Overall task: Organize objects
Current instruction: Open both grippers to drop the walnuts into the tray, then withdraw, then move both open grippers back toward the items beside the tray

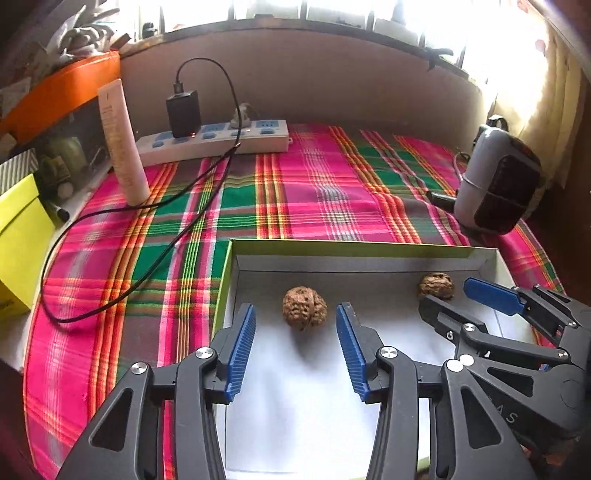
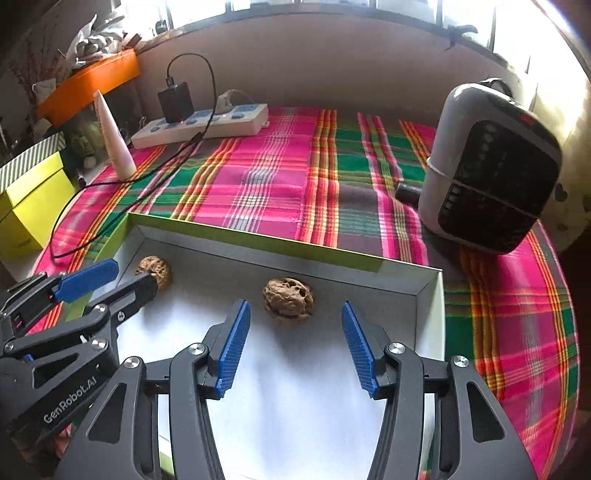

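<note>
Both my grippers hang over the box (image 1: 406,254), jaws apart and empty. My left gripper (image 1: 295,325) faces one walnut (image 1: 304,308); my right gripper (image 2: 295,321) faces the other walnut (image 2: 288,301). Only the right view shows the heater's (image 2: 487,166) full grille beyond the box.

Blown-out window (image 1: 369,14) glare (backlit), fisheye-bent edges, soft shadows.

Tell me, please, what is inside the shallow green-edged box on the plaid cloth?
Two walnuts lie on the white floor of the box: one ahead of the open left gripper, the other ahead of the open right gripper. The grippers cover the near part of the floor.
</note>
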`<state>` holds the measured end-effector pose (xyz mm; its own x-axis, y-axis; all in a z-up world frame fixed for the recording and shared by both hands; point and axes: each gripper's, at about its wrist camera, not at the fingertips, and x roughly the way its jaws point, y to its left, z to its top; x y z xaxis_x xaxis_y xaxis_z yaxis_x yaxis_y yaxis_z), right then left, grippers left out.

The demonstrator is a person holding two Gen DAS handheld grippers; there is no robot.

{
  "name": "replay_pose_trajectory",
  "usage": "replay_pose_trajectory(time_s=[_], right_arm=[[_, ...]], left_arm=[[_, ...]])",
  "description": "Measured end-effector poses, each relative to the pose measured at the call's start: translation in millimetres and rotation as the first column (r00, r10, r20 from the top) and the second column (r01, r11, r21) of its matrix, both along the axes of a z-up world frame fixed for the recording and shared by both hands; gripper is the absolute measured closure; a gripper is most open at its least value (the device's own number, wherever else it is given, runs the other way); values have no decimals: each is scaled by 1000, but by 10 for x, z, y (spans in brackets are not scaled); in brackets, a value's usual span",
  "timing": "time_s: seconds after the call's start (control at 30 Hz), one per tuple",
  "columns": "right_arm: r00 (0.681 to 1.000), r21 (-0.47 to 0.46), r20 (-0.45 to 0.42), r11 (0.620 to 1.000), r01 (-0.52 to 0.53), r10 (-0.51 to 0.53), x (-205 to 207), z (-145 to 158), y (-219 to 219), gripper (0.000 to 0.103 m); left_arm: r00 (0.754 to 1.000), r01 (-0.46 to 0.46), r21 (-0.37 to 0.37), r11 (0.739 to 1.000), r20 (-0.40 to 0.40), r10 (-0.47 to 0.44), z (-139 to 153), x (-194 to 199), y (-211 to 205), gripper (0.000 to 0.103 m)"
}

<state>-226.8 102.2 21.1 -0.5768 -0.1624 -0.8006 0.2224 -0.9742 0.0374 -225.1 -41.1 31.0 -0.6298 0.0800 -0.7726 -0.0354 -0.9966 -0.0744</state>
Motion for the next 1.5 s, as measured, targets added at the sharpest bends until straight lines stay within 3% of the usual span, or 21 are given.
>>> replay_pose_trajectory(time_s=[0.93, 1.5], right_arm=[[994, -25, -106, 1000, 13, -16, 859, 207, 6, 50], [988, -31, -156, 999, -10, 5, 1364, 207, 95, 50]], left_arm=[[994, -50, -23, 998, -93, 48, 230, 919, 9, 57], [994, -38, 28, 999, -102, 41, 184, 1432, -4, 57]])
